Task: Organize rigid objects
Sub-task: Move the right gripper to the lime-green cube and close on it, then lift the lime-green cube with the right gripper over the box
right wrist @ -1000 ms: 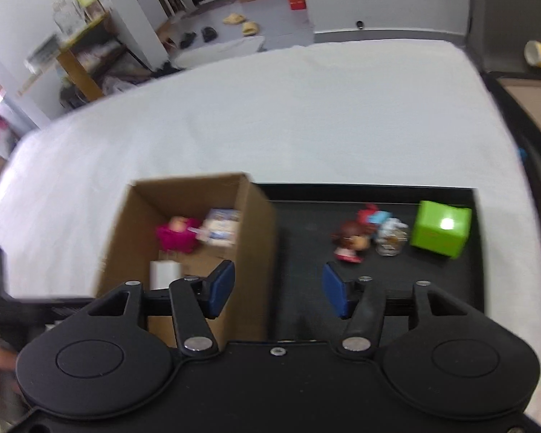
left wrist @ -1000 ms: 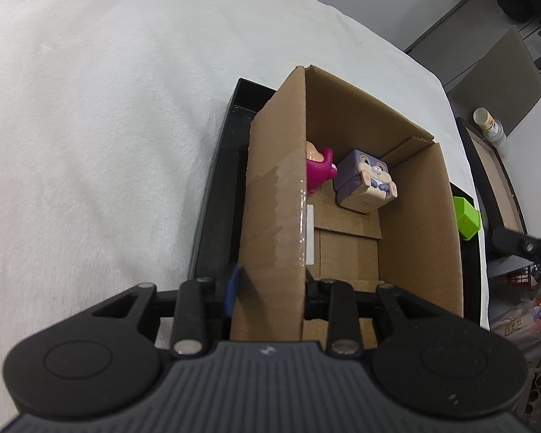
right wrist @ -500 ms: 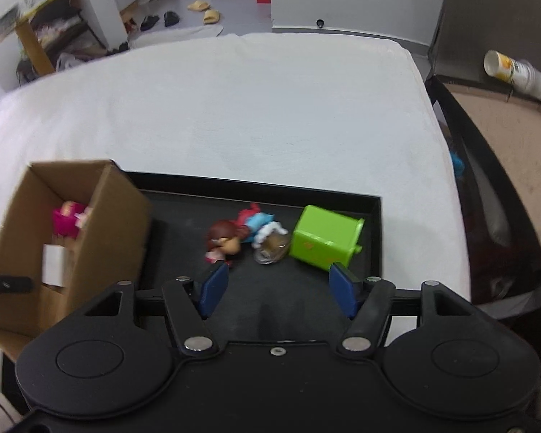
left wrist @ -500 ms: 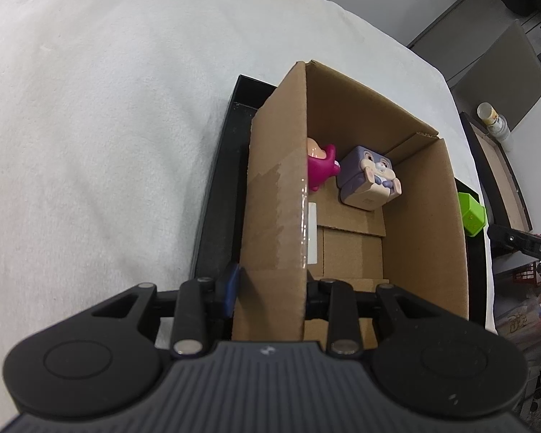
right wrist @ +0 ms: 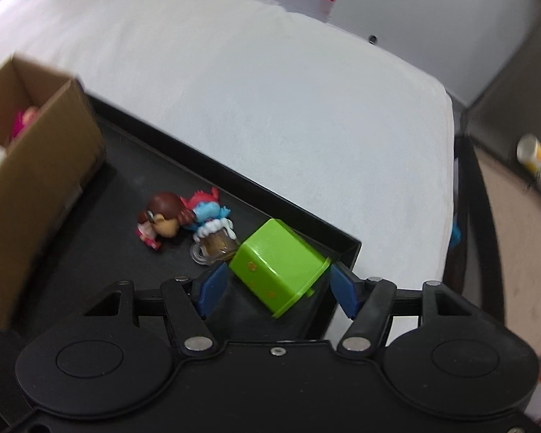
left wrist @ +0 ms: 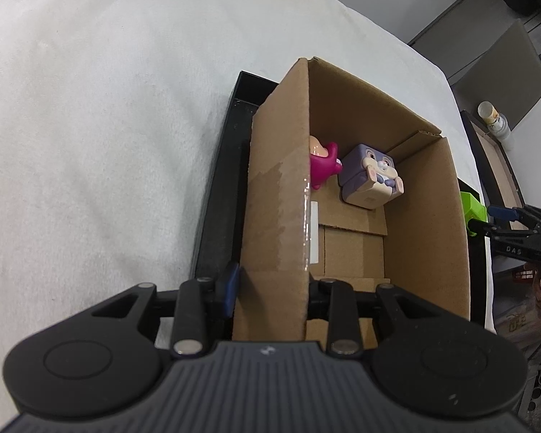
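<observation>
My left gripper (left wrist: pixel 270 288) is shut on the near left wall of a cardboard box (left wrist: pixel 281 195) that stands on a black tray (left wrist: pixel 227 166). Inside the box lie a magenta figure (left wrist: pixel 322 167) and a purple rabbit cube (left wrist: pixel 371 176). My right gripper (right wrist: pixel 277 285) is open, its blue pads on either side of a green cube (right wrist: pixel 279 265) lying tilted in the tray's right corner (right wrist: pixel 346 245). I cannot tell if the pads touch it. A brown-haired figurine (right wrist: pixel 162 218), a blue-and-red figure (right wrist: pixel 207 207) and a small mug toy (right wrist: pixel 214 243) lie beside the cube.
The tray sits on a white cloth-covered table (right wrist: pixel 270 90). The box shows at the left in the right wrist view (right wrist: pixel 36 151). A dark-framed board (right wrist: pixel 515 238) with a paper cup (right wrist: pixel 539 167) lies off the table's right side.
My right gripper has swung right and come down over the green cube, which now lies between its pads. My left gripper keeps its hold on the box wall.
</observation>
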`<state>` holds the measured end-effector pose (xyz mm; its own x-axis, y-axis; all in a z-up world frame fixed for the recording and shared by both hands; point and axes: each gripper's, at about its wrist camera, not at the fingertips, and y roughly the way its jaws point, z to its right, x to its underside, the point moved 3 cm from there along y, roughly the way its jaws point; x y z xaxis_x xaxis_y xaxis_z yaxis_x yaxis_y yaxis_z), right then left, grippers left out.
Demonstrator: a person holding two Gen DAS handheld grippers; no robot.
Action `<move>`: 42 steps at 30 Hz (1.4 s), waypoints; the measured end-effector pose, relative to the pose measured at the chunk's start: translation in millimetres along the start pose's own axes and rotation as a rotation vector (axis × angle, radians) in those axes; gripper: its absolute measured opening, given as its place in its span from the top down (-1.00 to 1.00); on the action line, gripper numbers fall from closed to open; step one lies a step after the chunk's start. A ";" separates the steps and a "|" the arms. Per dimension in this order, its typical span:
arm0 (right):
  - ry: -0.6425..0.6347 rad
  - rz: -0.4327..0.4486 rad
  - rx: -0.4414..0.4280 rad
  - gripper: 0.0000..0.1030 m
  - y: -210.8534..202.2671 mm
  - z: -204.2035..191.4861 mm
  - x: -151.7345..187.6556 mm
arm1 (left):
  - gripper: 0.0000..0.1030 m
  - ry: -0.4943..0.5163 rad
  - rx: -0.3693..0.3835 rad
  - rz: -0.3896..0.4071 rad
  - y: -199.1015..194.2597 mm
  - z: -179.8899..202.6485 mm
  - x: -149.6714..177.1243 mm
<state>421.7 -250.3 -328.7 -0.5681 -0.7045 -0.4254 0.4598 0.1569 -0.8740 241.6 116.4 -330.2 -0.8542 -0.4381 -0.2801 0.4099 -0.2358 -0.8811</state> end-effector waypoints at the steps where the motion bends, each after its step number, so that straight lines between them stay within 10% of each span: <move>1: -0.032 -0.005 0.007 -0.23 1.0 -2.0 -0.8 | 0.40 0.000 0.000 0.000 -0.1 -0.1 0.0; 14: -0.464 -0.053 0.135 -0.24 24.5 -47.4 -4.7 | 0.39 -0.009 0.008 0.001 -0.9 -2.2 0.8; 20: -0.595 -0.084 0.199 0.07 31.3 -67.7 6.7 | 0.39 -0.011 0.011 0.002 -1.2 -2.6 0.9; 42: -0.202 -0.016 0.053 0.08 -58.5 -103.1 -32.6 | 0.39 -0.017 -0.006 0.017 -7.1 0.1 2.6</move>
<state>343.0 -165.1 -287.9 -0.4299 -0.8317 -0.3513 0.4902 0.1117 -0.8644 236.5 116.9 -324.6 -0.8414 -0.4571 -0.2884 0.4223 -0.2229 -0.8786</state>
